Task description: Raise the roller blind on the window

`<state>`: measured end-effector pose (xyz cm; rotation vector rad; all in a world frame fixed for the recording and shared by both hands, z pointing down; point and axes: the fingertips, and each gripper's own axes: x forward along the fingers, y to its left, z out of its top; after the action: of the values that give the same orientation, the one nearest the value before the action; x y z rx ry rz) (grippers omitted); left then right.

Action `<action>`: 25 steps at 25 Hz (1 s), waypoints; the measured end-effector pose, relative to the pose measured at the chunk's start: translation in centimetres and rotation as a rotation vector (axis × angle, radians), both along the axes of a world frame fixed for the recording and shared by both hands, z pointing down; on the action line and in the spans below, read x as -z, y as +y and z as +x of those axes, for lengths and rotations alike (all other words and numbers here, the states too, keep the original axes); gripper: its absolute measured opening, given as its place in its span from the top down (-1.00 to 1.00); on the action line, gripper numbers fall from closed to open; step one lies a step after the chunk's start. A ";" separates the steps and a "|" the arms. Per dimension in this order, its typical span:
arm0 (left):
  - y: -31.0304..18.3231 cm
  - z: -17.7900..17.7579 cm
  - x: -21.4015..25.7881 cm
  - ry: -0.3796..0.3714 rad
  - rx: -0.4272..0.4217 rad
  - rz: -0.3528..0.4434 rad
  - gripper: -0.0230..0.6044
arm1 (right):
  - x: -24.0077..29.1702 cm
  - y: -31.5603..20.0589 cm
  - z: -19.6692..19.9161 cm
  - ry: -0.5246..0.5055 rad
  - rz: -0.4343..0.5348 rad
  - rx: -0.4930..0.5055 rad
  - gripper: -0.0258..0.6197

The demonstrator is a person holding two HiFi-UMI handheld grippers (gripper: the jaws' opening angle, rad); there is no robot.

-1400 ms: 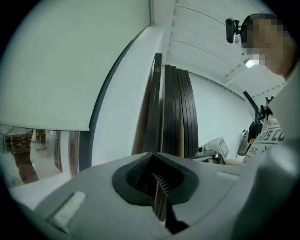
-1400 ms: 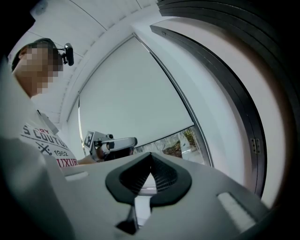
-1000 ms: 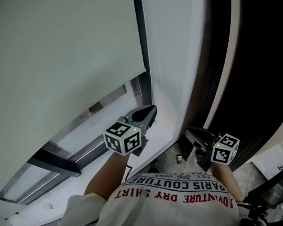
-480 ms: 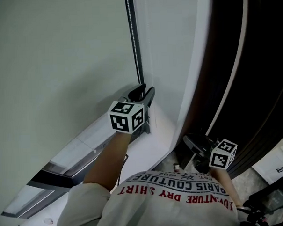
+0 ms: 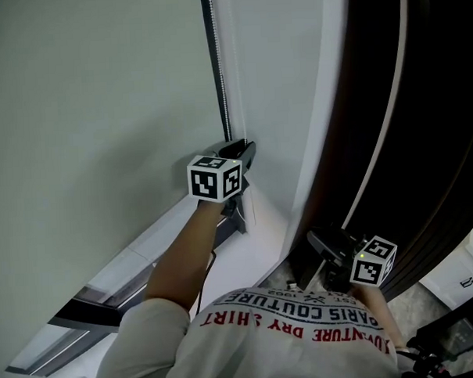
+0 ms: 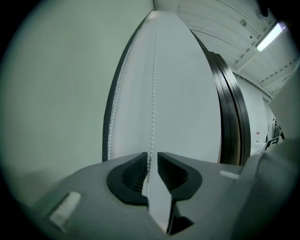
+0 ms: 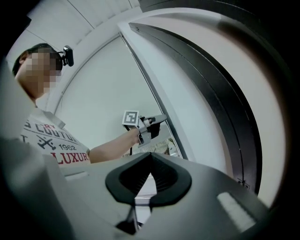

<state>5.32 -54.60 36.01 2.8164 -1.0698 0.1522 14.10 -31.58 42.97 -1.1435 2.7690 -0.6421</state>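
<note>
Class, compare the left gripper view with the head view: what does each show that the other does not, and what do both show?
Left gripper view only: the bead chain hanging between the left tongs, which have just been closing and do not yet press it. Head view only: the right tongs and the printed shirt. Both: the blind and the chain.

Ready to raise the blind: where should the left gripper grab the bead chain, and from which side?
Grip the straight strand of the bead chain centred between the left gripper's jaws, coming level and head-on. It hangs vertical, so the pads close across it. The jaws have just been closing, not yet pinching.
</note>
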 end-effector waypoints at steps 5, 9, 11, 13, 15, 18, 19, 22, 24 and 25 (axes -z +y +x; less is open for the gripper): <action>1.4 0.8 0.2 0.023 -0.064 0.013 0.89 | -0.9 1.0 -0.2 0.000 -0.017 0.015 0.91; 4.8 1.1 -0.6 -0.001 -0.114 0.023 0.90 | -2.4 2.4 -0.7 -0.007 -0.052 0.033 0.91; 6.9 0.7 -1.1 -0.003 -0.131 0.020 0.90 | -2.8 3.3 -1.2 -0.002 -0.059 0.049 0.91; 8.9 0.3 -1.1 0.038 -0.152 0.015 0.91 | -2.8 3.9 -1.5 -0.002 -0.063 0.055 0.91; 11.2 0.3 -0.9 0.068 -0.181 0.015 0.91 | -3.1 4.7 -1.7 -0.003 -0.071 0.062 0.91; 14.9 0.4 -0.8 0.060 -0.236 0.019 0.91 | -4.1 6.0 -1.9 0.001 -0.089 0.080 0.91; 16.1 0.4 -0.7 0.052 -0.256 0.018 0.91 | -4.4 6.4 -2.0 0.003 -0.097 0.086 0.91; 19.5 0.3 -0.2 0.042 -0.301 0.012 0.91 | -5.0 7.7 -2.2 0.000 -0.107 0.102 0.91; 21.8 0.0 0.3 0.047 -0.326 0.013 0.91 | -4.5 8.3 -2.2 0.001 -0.093 0.107 0.91; 22.9 -0.1 0.7 0.047 -0.342 0.019 0.91 | -3.9 8.3 -2.0 0.008 -0.080 0.101 0.91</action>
<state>5.20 -31.68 35.33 2.9798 -0.5753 0.1063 12.06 -23.25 46.88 -1.0270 2.8475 -0.7670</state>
